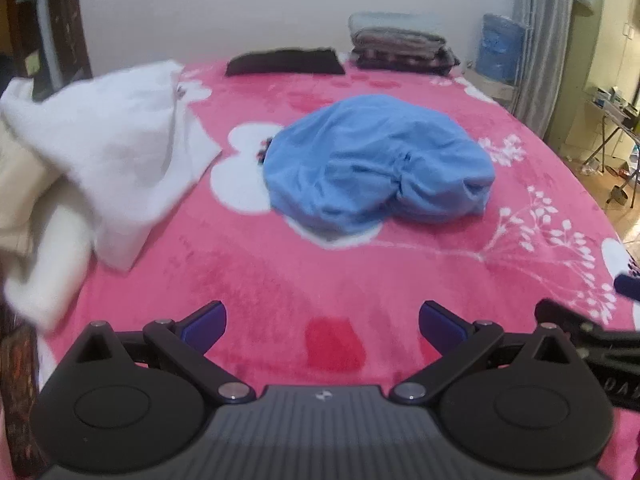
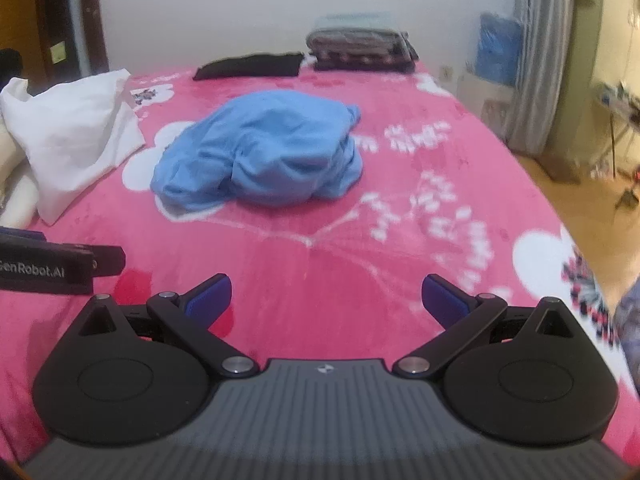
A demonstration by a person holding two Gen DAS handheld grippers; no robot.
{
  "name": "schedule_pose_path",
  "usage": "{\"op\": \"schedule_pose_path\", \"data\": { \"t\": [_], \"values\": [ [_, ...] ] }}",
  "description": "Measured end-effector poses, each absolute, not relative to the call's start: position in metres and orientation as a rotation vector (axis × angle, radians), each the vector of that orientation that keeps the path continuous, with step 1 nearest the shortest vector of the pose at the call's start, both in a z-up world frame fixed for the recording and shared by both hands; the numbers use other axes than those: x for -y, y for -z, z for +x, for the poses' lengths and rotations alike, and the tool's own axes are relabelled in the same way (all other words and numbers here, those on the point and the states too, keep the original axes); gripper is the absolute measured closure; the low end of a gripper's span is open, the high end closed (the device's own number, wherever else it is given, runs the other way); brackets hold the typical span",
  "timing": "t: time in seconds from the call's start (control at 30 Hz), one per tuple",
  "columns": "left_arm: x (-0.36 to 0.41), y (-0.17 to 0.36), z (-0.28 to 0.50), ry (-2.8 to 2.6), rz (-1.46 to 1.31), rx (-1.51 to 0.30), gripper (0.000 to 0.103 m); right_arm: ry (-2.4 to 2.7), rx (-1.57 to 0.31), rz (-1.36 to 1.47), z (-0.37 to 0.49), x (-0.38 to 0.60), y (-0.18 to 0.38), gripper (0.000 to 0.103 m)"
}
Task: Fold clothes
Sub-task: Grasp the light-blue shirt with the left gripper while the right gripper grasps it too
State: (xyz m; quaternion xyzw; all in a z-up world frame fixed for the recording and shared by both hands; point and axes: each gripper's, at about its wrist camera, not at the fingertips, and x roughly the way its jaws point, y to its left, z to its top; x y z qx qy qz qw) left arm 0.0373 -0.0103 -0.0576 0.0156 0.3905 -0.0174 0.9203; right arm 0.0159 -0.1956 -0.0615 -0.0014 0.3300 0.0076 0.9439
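Right claw (image 2: 326,300) gapes wide over pink blanket (image 2: 320,264), crumpled blue garment (image 2: 260,152) ahead.

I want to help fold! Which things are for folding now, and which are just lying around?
For the job:
blue garment, crumpled mid-bed
left gripper and right gripper, both open

Just lying about:
white cloth
black folded item
folded stack
pink blanket

My left gripper (image 1: 322,328) and right gripper (image 2: 326,300) match: black linkage arms, silver pivot screws, blue finger pads (image 2: 210,296), a ribbed grey body with a small white logo.
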Motion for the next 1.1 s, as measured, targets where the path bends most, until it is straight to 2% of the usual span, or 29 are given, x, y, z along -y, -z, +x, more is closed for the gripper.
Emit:
{"op": "schedule_pose_path", "data": {
  "t": [0.2, 0.47, 0.6, 0.63, 0.73, 0.77, 0.8, 0.83, 0.87, 0.9, 0.93, 1.0, 1.1],
  "values": [
    [0.013, 0.056, 0.079, 0.017, 0.056, -0.674, 0.001, -0.073, -0.565, -0.056, 0.065, 0.208, 0.051, 0.001],
    [0.019, 0.082, 0.148, 0.031, 0.046, -0.705, 0.016, -0.174, -0.588, 0.106, 0.157, 0.229, 0.050, 0.002],
    [0.020, 0.105, 0.175, 0.037, 0.023, -0.787, 0.033, -0.191, -0.642, 0.180, 0.197, 0.231, 0.062, 0.006],
    [0.020, 0.109, 0.179, 0.036, 0.011, -0.802, 0.041, -0.194, -0.663, 0.195, 0.206, 0.230, 0.066, 0.007],
    [0.019, 0.120, 0.183, 0.032, -0.017, -0.825, 0.054, -0.183, -0.753, 0.228, 0.227, 0.224, 0.083, 0.024],
    [0.019, 0.121, 0.182, 0.028, -0.015, -0.819, 0.056, -0.180, -0.785, 0.239, 0.232, 0.223, 0.089, 0.036],
    [0.020, 0.122, 0.181, 0.025, -0.013, -0.812, 0.063, -0.174, -0.807, 0.245, 0.234, 0.221, 0.093, 0.046],
    [0.019, 0.122, 0.181, 0.028, -0.020, -0.808, 0.073, -0.171, -0.808, 0.245, 0.233, 0.220, 0.094, 0.048],
    [0.018, 0.121, 0.180, 0.033, -0.030, -0.807, 0.078, -0.169, -0.808, 0.244, 0.233, 0.218, 0.095, 0.054],
    [0.017, 0.121, 0.180, 0.038, -0.040, -0.805, 0.090, -0.171, -0.799, 0.235, 0.230, 0.217, 0.094, 0.061],
    [0.016, 0.120, 0.180, 0.048, -0.057, -0.807, 0.094, -0.172, -0.791, 0.227, 0.227, 0.215, 0.093, 0.065],
    [0.015, 0.117, 0.179, 0.057, -0.076, -0.807, 0.097, -0.179, -0.782, 0.225, 0.224, 0.214, 0.091, 0.078],
    [0.017, 0.111, 0.174, 0.070, -0.086, -0.794, 0.099, -0.196, -0.766, 0.233, 0.213, 0.214, 0.083, 0.085]
  ]
}}
